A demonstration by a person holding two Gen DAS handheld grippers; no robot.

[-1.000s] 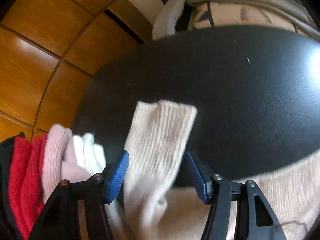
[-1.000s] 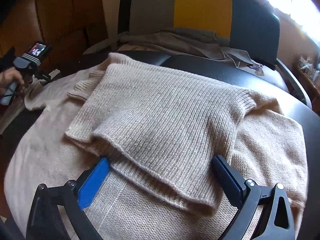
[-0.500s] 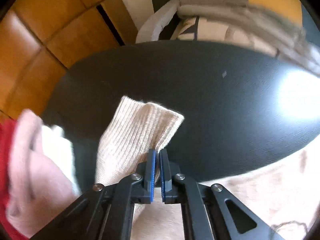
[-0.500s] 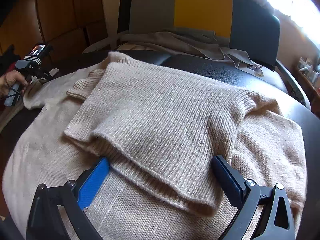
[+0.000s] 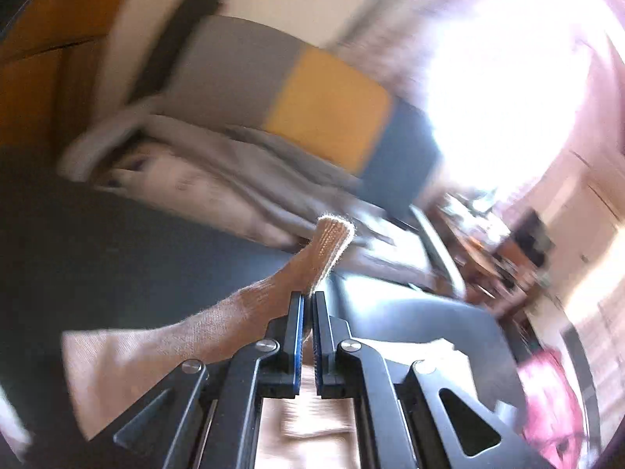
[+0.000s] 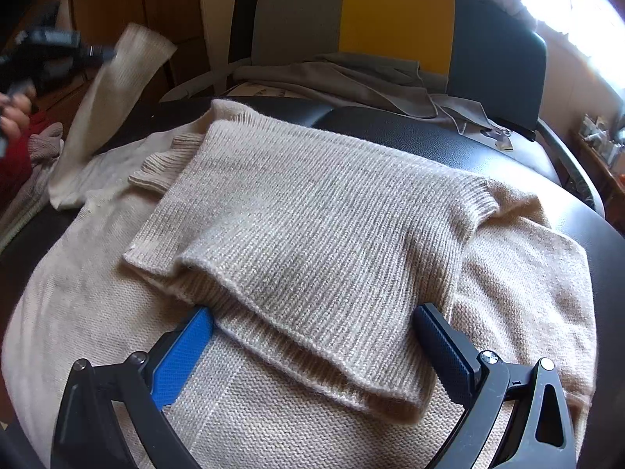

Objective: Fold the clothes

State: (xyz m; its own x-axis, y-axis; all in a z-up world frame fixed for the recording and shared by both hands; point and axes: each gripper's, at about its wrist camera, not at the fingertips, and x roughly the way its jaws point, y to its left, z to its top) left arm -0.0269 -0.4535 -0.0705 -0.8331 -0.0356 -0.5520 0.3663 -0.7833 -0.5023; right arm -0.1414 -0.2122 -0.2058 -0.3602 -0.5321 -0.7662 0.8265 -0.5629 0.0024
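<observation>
A beige knit sweater lies spread on the black table, with one sleeve folded across its body. My right gripper rests open on the sweater near its front, its blue fingers either side of the folded sleeve's edge. My left gripper is shut on the other sleeve, near the cuff, and holds it raised above the table. In the right wrist view that lifted sleeve hangs at the far left below the left gripper, which a hand holds.
A grey, yellow and blue chair stands behind the table with grey cloth draped on its seat. Red and pink garments are piled at the left table edge. A bright window is at the right, with clutter on a side shelf.
My left gripper closed on the sleeve near the cuff, then lifted it off the table and swung up toward the chair. The right gripper stayed put and open.
</observation>
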